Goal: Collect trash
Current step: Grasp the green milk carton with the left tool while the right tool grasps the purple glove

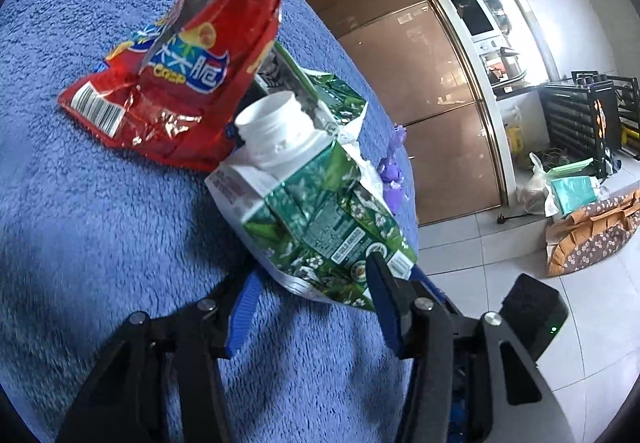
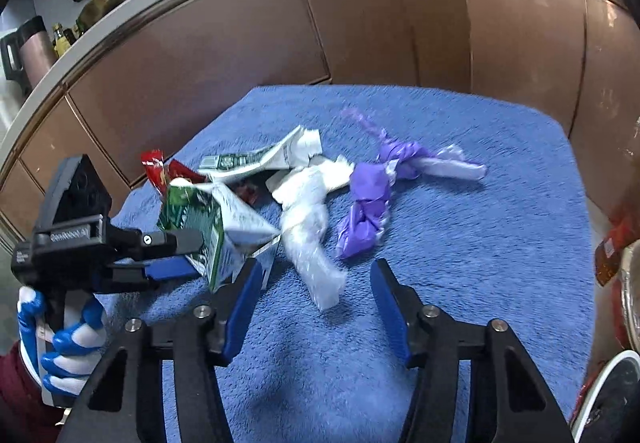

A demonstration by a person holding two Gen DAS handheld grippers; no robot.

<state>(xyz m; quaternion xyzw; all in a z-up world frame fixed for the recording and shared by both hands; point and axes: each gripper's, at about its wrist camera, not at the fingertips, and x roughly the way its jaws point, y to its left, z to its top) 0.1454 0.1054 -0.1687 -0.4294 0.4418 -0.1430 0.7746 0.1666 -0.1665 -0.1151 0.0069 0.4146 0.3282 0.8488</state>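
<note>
A crushed green and white drink carton (image 1: 316,211) with a white open spout lies on the blue towel (image 1: 100,223). My left gripper (image 1: 312,291) is open with its jaws either side of the carton's near end; it shows from the side in the right wrist view (image 2: 188,255), at the carton (image 2: 208,231). A red snack bag (image 1: 176,83) lies behind the carton. My right gripper (image 2: 312,283) is open and empty, just short of a clear crumpled plastic wrap (image 2: 308,239). A purple plastic bag (image 2: 372,199) lies to its right.
Brown cabinet doors (image 2: 360,27) stand behind the towel-covered surface. A flattened carton piece (image 2: 260,159) lies at the back. A tiled floor (image 1: 520,283) with bags (image 1: 588,231) lies beyond the towel's right edge. A bin rim (image 2: 604,383) shows at lower right.
</note>
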